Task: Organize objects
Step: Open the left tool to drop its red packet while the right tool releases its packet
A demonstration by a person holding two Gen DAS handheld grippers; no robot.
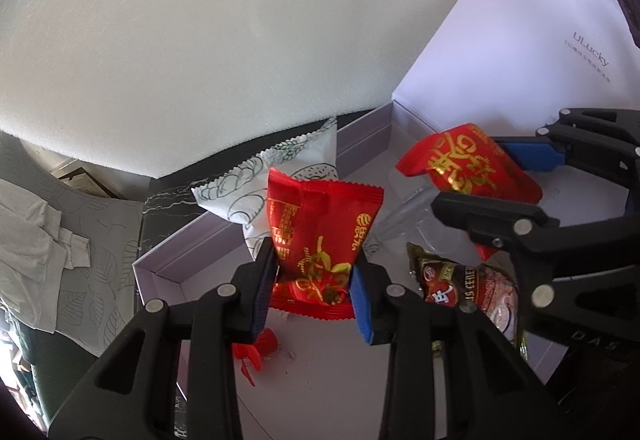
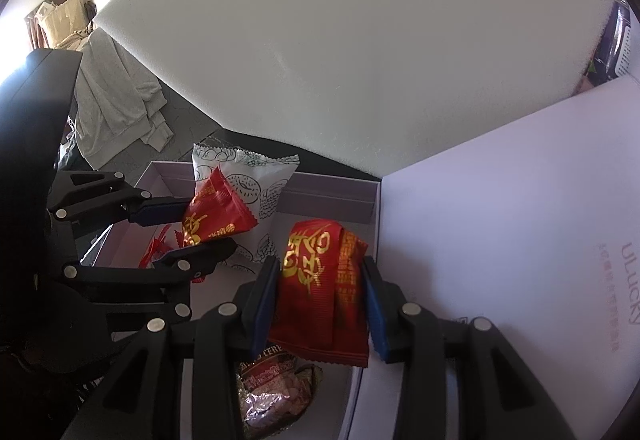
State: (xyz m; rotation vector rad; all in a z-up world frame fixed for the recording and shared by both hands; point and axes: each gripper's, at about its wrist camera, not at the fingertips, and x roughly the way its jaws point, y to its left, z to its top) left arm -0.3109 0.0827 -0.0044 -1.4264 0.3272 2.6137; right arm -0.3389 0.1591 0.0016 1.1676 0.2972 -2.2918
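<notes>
White foam, a broad slab (image 1: 224,32), fills the background in both wrist views, standing behind a shallow pale lilac box (image 1: 168,264) whose raised lid (image 1: 520,52) bears the printed name "ULucky". The box sits on a dark surface beside a leaf-patterned grey covering (image 1: 100,240) on which a crumpled grey-white garment (image 1: 36,248) lies.

Over the open box, the left gripper (image 1: 314,280) holds a red snack packet with gold lettering (image 1: 320,236), its blue-padded jaws pinching the packet's lower part from either side so that the packet stands upright above the box floor. In the right wrist view the same packet (image 2: 216,216) shows between those fingers at the box's left end.

The right gripper (image 2: 322,288) clamps a second red packet (image 2: 324,292), the jaws closed against its two sides; it hangs above the box near the lid. From the left wrist view that packet (image 1: 468,168) shows tilted, caught between one blue finger and one black finger.

Behind the left packet, a white packet printed with doughnut outlines (image 1: 280,176) leans on the box's back wall, touching it. A brown cereal-drink sachet (image 1: 468,288) lies on the box floor below the right gripper. A clear plastic piece (image 1: 416,216) lies beside it, and a small red plastic item (image 1: 256,352) lies on the floor beneath the left gripper; what it is cannot be told.
</notes>
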